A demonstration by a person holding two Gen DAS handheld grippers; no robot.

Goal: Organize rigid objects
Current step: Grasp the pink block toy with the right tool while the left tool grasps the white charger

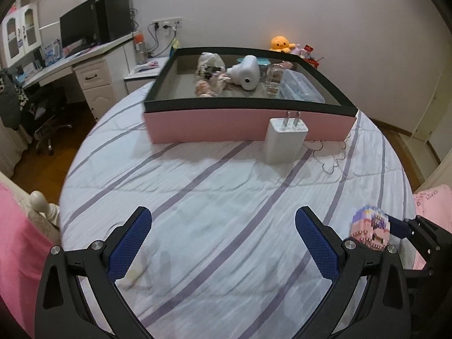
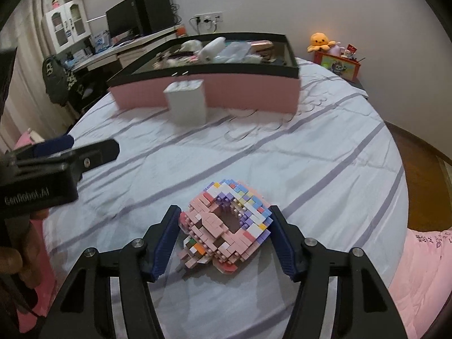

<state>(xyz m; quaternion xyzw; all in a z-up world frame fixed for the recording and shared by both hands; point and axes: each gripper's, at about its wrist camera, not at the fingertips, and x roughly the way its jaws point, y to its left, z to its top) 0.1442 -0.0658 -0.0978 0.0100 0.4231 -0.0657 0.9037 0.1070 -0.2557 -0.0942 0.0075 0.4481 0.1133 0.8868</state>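
Note:
A pink and pastel brick model point(image 2: 226, 226) lies on the striped bed sheet, and my right gripper point(image 2: 224, 212) is shut on it, a blue pad against each side. The left wrist view shows the same model point(image 1: 368, 226) at the right edge. My left gripper point(image 1: 223, 217) stands open over bare sheet, nothing between its fingers; it also shows at the left of the right wrist view point(image 2: 90, 144). A white charger plug point(image 1: 285, 138) point(image 2: 186, 101) stands upright against the pink box point(image 1: 212, 127) point(image 2: 254, 93), which holds a white device point(image 1: 245, 72), a clear glass point(image 1: 274, 80) and other small items.
A desk with a monitor point(image 1: 76, 28) and an office chair point(image 1: 48, 118) stand left of the bed. An orange plush toy point(image 2: 319, 41) and a red box point(image 2: 339, 65) sit at the back right. Pink bedding point(image 2: 423, 268) lies near right; wooden floor borders the bed.

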